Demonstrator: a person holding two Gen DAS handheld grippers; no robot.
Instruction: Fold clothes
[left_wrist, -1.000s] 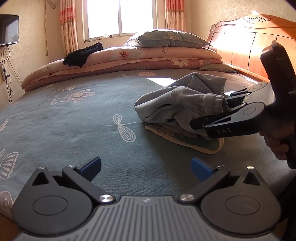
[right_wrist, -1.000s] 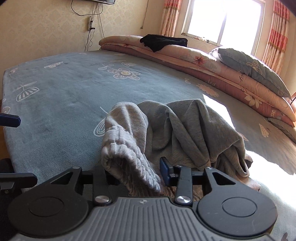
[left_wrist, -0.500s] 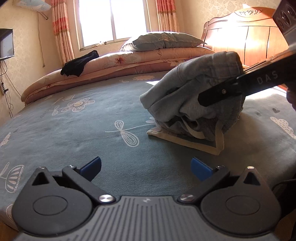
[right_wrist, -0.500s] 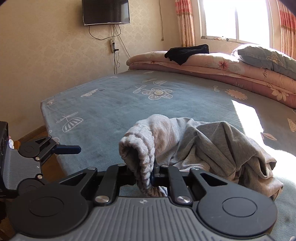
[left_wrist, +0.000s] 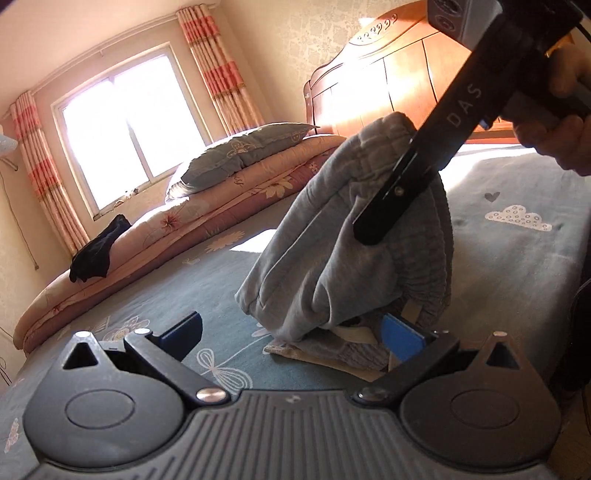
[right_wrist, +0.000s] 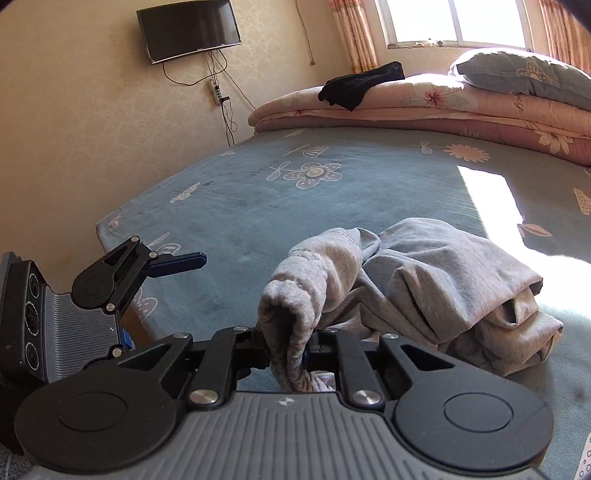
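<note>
A grey sweatshirt-like garment (left_wrist: 343, 258) hangs bunched above the blue-green bedspread (left_wrist: 517, 266), its lower part still resting on the bed. My right gripper (right_wrist: 291, 347) is shut on the garment's ribbed cuff (right_wrist: 295, 295) and holds it up; in the left wrist view it shows as a black arm (left_wrist: 406, 173) coming from the upper right. My left gripper (left_wrist: 291, 332) is open and empty, low in front of the garment, its right fingertip (left_wrist: 400, 336) near the garment's bottom edge. It also shows in the right wrist view (right_wrist: 147, 266) at the left.
Folded pink quilts (left_wrist: 229, 206) with a grey pillow (left_wrist: 243, 151) and a black garment (left_wrist: 98, 254) lie along the bed's far side. A wooden headboard (left_wrist: 384, 81) stands at the right. A wall TV (right_wrist: 188, 29) hangs beyond the bed's foot.
My right gripper has lifted the grey garment up off the bed, cuff in its jaws. My left gripper has moved closer to the garment's lower edge and stays open.
</note>
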